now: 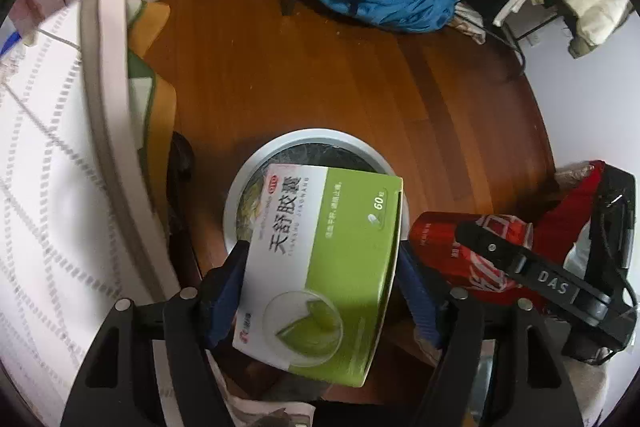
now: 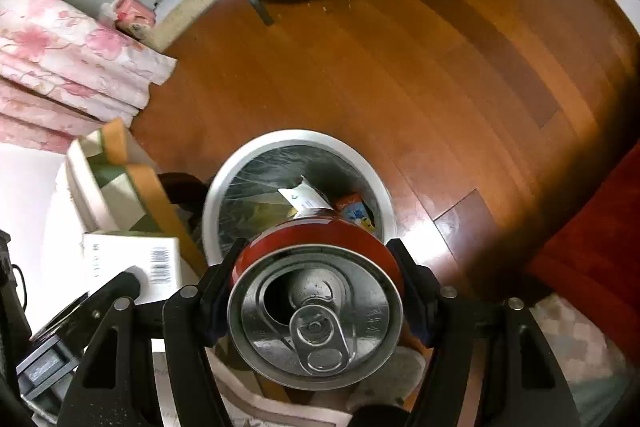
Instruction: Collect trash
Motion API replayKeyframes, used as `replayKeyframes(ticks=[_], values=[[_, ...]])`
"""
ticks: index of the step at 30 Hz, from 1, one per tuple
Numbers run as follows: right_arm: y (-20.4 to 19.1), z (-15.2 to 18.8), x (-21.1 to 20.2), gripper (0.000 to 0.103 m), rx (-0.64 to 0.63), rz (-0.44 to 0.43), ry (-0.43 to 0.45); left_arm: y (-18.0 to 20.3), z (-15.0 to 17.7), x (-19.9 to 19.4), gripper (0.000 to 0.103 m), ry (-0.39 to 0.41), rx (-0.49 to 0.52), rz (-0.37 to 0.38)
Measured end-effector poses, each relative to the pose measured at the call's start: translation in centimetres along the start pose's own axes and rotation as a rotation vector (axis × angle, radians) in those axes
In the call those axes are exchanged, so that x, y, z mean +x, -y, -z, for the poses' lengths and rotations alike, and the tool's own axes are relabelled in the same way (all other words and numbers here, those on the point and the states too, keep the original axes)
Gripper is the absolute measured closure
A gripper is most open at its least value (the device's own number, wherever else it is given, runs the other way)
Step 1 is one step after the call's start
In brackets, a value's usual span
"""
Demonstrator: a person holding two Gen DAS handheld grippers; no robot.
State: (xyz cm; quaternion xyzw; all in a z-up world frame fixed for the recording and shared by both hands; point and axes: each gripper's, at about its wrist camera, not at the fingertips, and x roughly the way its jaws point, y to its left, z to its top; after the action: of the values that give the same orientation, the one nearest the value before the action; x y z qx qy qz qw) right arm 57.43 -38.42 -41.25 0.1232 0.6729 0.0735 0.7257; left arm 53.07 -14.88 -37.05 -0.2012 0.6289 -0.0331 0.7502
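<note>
While we look through the left wrist camera, we see the left gripper [image 1: 320, 291] clamped on a green and white medicine box [image 1: 320, 267], one blue pad [image 1: 224, 291] pressing each long side. We hold the box flat with its far end above the near rim of the white trash bin [image 1: 240, 179], which stands on the wooden floor [image 1: 320, 59]; we judge this is so that it can fall inside when the pads part. To the right, the right gripper [image 1: 516, 263] carries a red cola can [image 1: 460, 247], just beside the box but apart from it. A white bed edge [image 1: 112, 107] stands close on the left, so free room lies mostly to the far side, over the open floor.

From the right wrist camera, the right gripper [image 2: 316, 291] is closed on the cola can [image 2: 316, 303], its opened top facing us and its bottom pointing toward the trash bin [image 2: 224, 187]. The bin has a clear liner and already holds some paper and wrappers. The medicine box [image 2: 132, 259] shows at the left, near the bin rim. We think both things must go a little farther before release, otherwise they could strike the near rim.
</note>
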Motion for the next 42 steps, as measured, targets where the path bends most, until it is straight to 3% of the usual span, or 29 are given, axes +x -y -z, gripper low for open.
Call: replayKeyframes(ticks=[1, 3, 4, 6, 14, 20, 29, 42], values=[[0.1, -0.2, 1.0, 0.033, 0.003, 0.009, -0.02, 0.0, 0.0, 0.6, 0.015, -0.01, -0.007, -0.005], [0.3, -0.6, 2.7, 0.027, -0.004, 0.022, -0.047, -0.1, -0.1, 1.5, 0.007, -0.027, -0.006, -0.033], [0.5, -0.6, 3.1, 0.009, -0.006, 0.013, -0.05, -0.2, 0.0, 1.7, 0.007, -0.029, -0.003, -0.05], [0.7, -0.4, 3.5, 0.0, -0.001, -0.004, -0.052, -0.4, 0.6, 1.4, 0.007, -0.026, 0.004, -0.071], [0.3, 2.8, 1.3, 0.0, -0.075, 0.163, -0.019, -0.2, 2.9, -1.1, 0.007, 0.057, 0.077, -0.234], [-0.2, 6.0, -1.7, 0.0, -0.112, 0.188, -0.005, 0.6, 5.0, -2.9, 0.007, 0.092, 0.106, -0.279], [-1.5, 10.6, -9.8, 0.0, -0.146, 0.117, 0.071, 2.8, 8.5, -9.5, 0.007, 0.179, 0.143, -0.268], [-4.3, 21.0, -25.9, 0.0, -0.231, -0.017, 0.27, 4.6, 16.8, -23.2, 0.007, 0.363, 0.205, -0.157]])
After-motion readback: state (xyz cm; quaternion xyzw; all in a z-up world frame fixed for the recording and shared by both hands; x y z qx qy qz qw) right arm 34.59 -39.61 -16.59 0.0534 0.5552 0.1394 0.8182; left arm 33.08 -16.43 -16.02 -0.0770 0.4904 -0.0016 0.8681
